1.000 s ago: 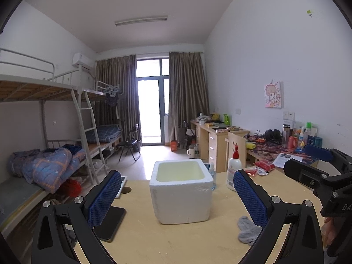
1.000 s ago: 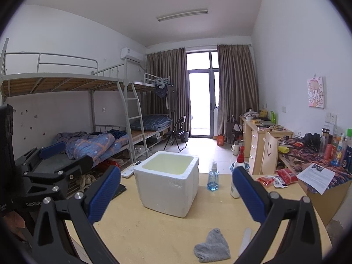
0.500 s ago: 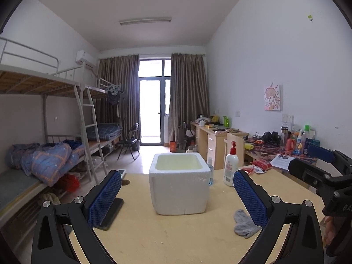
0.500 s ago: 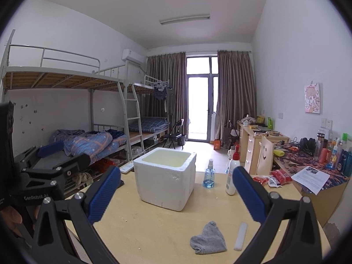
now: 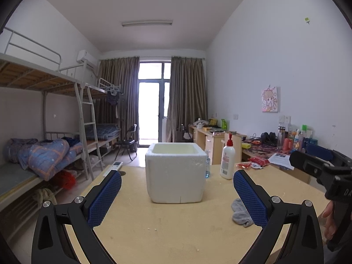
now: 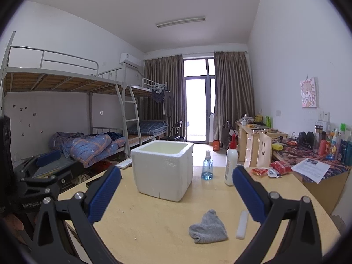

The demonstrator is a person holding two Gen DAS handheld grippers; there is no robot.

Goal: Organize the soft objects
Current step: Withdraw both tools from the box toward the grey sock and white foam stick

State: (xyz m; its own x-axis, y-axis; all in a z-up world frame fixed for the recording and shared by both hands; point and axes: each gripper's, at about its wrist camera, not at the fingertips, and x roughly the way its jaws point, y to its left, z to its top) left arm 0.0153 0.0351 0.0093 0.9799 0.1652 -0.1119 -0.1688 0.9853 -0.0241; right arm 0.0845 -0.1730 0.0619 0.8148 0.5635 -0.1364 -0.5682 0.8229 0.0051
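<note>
- Two blue-padded fingers of the left gripper (image 5: 177,186) are spread wide, holding nothing; a white square foam box (image 5: 176,172) stands between and beyond them, and a crumpled grey cloth (image 5: 241,213) lies partly behind the right finger.
- Right gripper (image 6: 176,184) likewise gapes empty; grey cloth (image 6: 208,227) lies between its fingers, white foam stick (image 6: 242,224) just beside the right one, box (image 6: 164,171) ahead.

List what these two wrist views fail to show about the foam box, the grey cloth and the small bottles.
- Foam box floor: hidden by its own walls in both views, contents unknown.
- Grey cloth: left wrist view, partly covered by the left gripper finger; whole in the right wrist view.
- Blue spray bottle: mostly behind the box in the left view.
- Lotion bottle label: too small to read.
</note>
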